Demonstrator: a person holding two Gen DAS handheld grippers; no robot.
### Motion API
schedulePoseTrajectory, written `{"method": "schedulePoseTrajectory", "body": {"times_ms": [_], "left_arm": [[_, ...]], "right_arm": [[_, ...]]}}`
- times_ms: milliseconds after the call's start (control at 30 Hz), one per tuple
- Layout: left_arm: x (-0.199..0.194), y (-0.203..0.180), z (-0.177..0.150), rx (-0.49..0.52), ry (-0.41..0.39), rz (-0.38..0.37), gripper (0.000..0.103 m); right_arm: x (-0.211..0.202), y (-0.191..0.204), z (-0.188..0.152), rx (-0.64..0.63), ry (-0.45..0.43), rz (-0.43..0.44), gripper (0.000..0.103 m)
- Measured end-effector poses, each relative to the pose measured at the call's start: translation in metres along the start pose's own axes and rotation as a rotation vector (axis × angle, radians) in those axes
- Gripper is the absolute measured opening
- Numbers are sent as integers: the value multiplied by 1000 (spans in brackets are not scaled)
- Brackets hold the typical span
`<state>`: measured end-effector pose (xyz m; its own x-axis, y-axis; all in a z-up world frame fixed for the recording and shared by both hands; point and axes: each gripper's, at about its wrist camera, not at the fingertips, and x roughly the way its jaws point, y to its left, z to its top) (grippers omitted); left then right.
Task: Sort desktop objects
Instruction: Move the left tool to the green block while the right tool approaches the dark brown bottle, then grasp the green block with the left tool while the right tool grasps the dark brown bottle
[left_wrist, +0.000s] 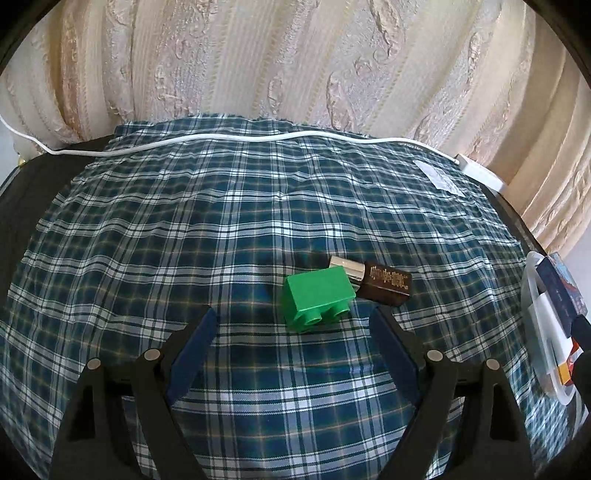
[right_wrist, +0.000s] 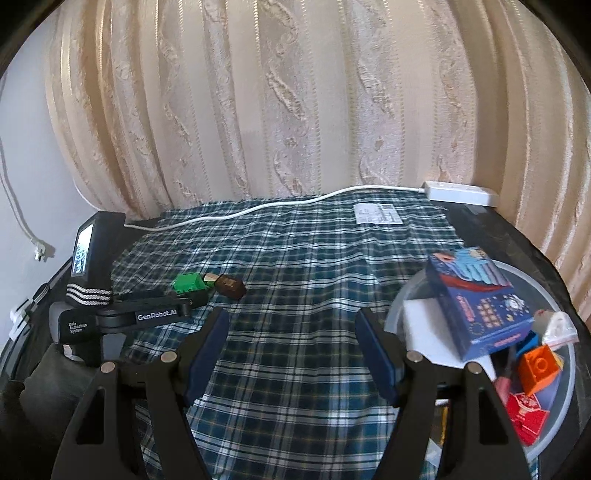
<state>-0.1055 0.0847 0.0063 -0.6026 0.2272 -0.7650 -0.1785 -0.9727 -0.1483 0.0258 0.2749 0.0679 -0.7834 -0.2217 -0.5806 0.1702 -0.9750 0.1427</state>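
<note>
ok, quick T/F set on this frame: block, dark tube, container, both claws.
1. The green block touches the dark tube. True.
2. The left claw grips the green block. False: it is open, short of the block.
3. The orange block lies in the clear container. True.
4. The right claw holds the blue box. False: it is open and empty; the box sits in the container.
5. The tablecloth is plain red. False: blue-green plaid.

The left gripper (left_wrist: 293, 317) points steeply down, its two blue-padded fingers (left_wrist: 192, 354) spread wide with nothing between them. From the right wrist view its black body is visible at the left. The right gripper (right_wrist: 291, 319) tilts down less steeply, jaws likewise apart and empty.
</note>
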Motion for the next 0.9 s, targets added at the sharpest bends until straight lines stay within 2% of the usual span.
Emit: {"method": "schedulePoseTrajectory", "body": {"times_ms": [167, 267, 367, 433, 500, 800, 900], "left_arm": [[3, 1, 3, -5, -6, 2, 81], [3, 2, 4, -9, -10, 2, 74], [1, 7, 5, -31, -19, -12, 64], [0, 9, 5, -40, -22, -27, 50], [0, 11, 5, -47, -22, -45, 42], [-8, 15, 3, -71, -51, -59, 40], [-15, 10, 1, -44, -72, -29, 40]], "right_arm": [[13, 6, 3, -3, 32, 18, 74], [21, 10, 3, -2, 55, 30, 74], [29, 14, 6, 2, 75, 40, 74], [35, 16, 7, 3, 87, 48, 74], [41, 20, 9, -2, 102, 54, 74], [84, 36, 17, -59, 177, 86, 74], [103, 40, 20, -76, 208, 95, 64]]}}
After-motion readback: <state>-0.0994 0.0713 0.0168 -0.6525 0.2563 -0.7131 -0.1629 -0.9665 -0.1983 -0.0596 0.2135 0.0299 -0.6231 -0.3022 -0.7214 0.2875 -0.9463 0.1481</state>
